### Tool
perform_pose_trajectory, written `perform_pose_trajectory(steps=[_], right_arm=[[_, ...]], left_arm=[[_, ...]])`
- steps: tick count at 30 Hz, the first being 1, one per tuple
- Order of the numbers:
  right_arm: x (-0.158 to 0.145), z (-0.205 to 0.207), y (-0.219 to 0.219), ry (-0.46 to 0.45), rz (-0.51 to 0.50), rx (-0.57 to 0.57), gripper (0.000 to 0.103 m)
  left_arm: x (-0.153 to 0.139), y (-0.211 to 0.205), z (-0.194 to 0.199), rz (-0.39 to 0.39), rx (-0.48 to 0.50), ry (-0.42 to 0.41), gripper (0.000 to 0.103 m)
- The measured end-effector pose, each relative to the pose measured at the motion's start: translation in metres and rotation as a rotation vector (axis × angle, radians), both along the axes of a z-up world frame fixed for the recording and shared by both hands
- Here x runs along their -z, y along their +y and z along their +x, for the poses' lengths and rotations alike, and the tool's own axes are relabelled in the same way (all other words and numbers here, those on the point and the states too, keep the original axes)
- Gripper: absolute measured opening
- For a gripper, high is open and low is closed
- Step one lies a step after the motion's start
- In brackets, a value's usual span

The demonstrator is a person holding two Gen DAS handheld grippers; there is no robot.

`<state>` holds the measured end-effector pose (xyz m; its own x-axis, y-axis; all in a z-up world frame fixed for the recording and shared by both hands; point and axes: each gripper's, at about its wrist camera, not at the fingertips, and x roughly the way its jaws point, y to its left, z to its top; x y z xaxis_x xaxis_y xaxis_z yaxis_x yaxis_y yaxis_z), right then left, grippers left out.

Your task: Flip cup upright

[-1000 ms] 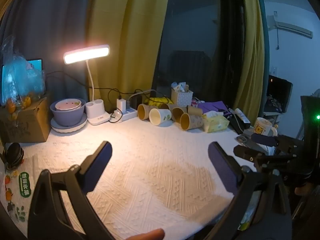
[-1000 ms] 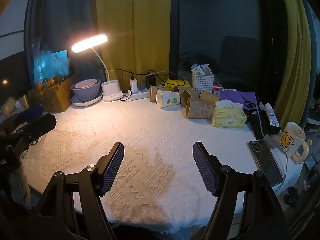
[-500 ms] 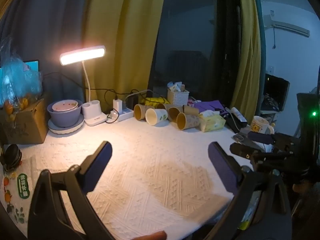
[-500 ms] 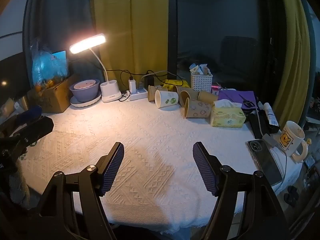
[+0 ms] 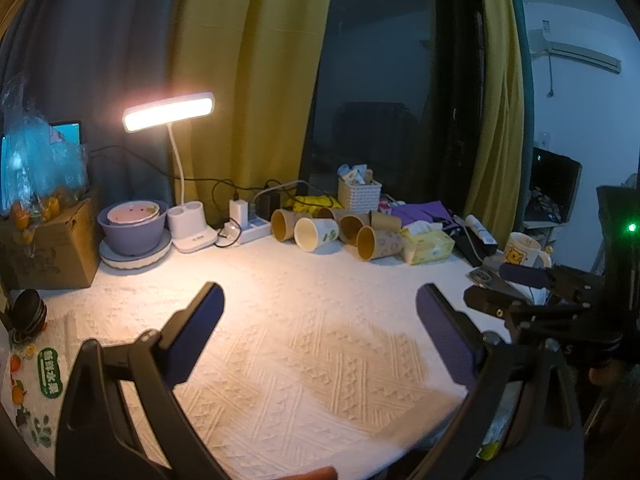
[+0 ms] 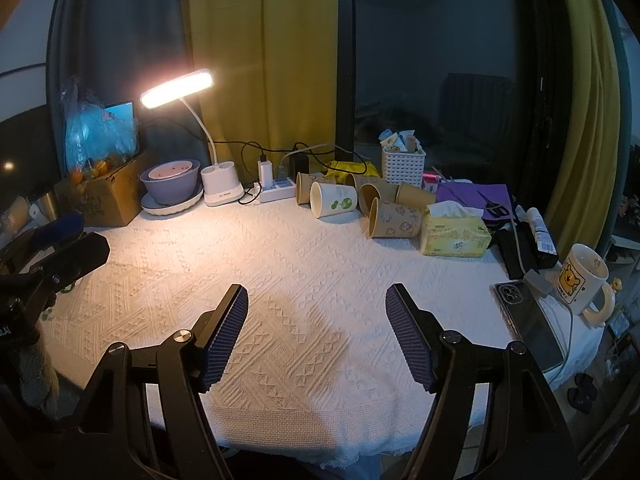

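Several paper cups lie on their sides in a cluster at the back of the table. A white cup with green print (image 5: 316,233) (image 6: 333,199) lies in front, a brown printed cup (image 5: 379,242) (image 6: 395,219) to its right. My left gripper (image 5: 320,332) is open and empty, low over the near table edge, far from the cups. My right gripper (image 6: 316,332) is open and empty, also near the front edge. Each gripper shows in the other's view, the right one (image 5: 520,284) and the left one (image 6: 60,244).
A lit desk lamp (image 6: 178,88), purple bowl (image 6: 173,180), cardboard box (image 6: 104,196) and power strip (image 6: 276,192) stand at the back left. A tissue box (image 6: 454,232), white basket (image 6: 402,164), phone (image 6: 528,320) and Pooh mug (image 6: 580,284) are at the right. White patterned cloth (image 6: 280,264) covers the table.
Both grippers have drifted back and slightly up from the table; the cups look a little smaller. Jaws stay open. Nothing on the table moved.
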<state>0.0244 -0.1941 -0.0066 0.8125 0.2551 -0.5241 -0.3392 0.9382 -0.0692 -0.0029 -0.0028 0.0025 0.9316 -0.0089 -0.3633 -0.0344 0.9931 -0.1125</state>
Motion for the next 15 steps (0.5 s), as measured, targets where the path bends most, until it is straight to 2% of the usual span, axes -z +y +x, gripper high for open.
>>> perform_pose_trajectory(steps=[15], right_arm=[[0.0001, -0.0015, 0.0009, -0.001, 0.000, 0.000, 0.074]], left_arm=[[0.0000, -0.0016, 0.0003, 0.003, 0.002, 0.006, 0.098]])
